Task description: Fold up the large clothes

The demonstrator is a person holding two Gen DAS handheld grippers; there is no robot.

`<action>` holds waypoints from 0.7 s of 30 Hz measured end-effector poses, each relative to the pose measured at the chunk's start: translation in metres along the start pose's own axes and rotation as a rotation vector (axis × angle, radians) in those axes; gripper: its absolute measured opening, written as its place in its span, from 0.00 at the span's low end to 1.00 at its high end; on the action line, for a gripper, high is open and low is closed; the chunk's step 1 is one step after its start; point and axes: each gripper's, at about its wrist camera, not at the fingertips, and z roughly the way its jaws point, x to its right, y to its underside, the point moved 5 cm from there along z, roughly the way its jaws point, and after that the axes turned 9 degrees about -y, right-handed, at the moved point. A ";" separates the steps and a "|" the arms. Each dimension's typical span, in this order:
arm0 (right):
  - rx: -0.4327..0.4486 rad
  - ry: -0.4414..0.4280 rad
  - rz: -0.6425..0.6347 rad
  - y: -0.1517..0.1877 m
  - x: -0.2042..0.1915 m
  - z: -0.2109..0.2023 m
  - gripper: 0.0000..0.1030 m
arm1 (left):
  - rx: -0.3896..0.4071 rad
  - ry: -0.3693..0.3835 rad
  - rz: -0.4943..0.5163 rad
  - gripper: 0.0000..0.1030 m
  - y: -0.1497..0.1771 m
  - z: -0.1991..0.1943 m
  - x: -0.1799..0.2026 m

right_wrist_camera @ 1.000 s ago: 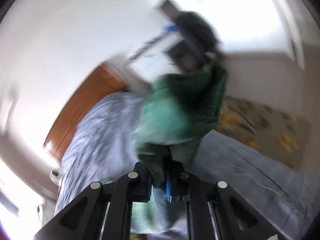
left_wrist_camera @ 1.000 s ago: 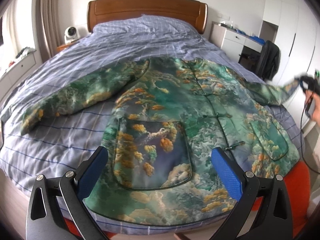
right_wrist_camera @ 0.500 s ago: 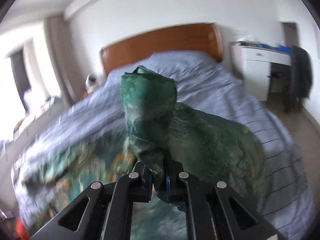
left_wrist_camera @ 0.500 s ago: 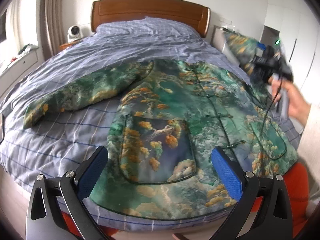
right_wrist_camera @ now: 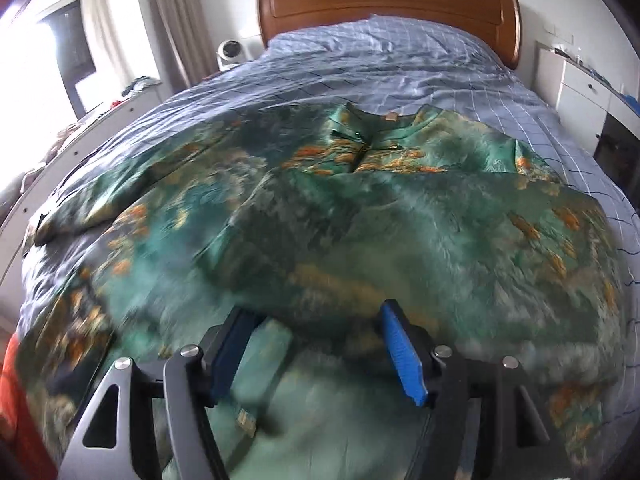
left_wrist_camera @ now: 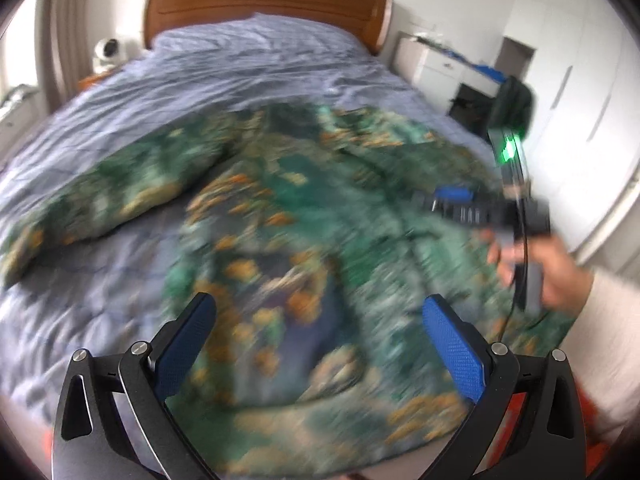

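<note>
- Jacket: green satin jacket with orange-and-white landscape print (left_wrist_camera: pixel 304 216) lies front-up across the blue-grey checked bedspread (left_wrist_camera: pixel 248 64), collar toward 12 o'clock near the brown wooden headboard (left_wrist_camera: pixel 264 4).
- Left wrist view: left gripper (left_wrist_camera: pixel 320 336) spread wide, blue pads over the hem and pocket, gripping nothing. Frame is motion-blurred.
- Only this view shows the far sleeve stretched flat toward 9 o'clock, and the right hand (left_wrist_camera: pixel 552 268) at 3 o'clock holding the other tool, green LED lit.
- Right wrist view: right gripper (right_wrist_camera: pixel 320 344) partly spread, no cloth between the pads.
- Only this view shows the near sleeve folded over the chest, running from 3 o'clock to just ahead of the fingertips; collar and top fastening are sharp here.
- White round fan (right_wrist_camera: pixel 230 50) at 11 o'clock beside the headboard; white drawer unit (right_wrist_camera: pixel 576 84) at 2 o'clock.
</note>
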 end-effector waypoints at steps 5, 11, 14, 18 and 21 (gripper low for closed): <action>0.037 -0.048 0.044 0.035 -0.008 -0.047 0.65 | -0.066 0.231 -0.002 0.99 -0.060 0.052 0.040; 0.070 -0.101 0.096 0.074 -0.018 -0.088 0.65 | -0.239 0.196 -0.006 0.71 -0.108 0.170 0.088; 0.081 -0.124 0.132 0.090 -0.019 -0.102 0.65 | -0.323 0.147 -0.026 0.42 -0.108 0.214 0.096; 0.088 -0.096 0.173 0.102 0.000 -0.115 0.65 | -0.333 0.114 -0.054 0.09 -0.109 0.232 0.097; 0.133 -0.053 0.209 0.089 0.034 -0.125 0.65 | -0.214 0.098 -0.045 0.08 -0.139 0.210 0.089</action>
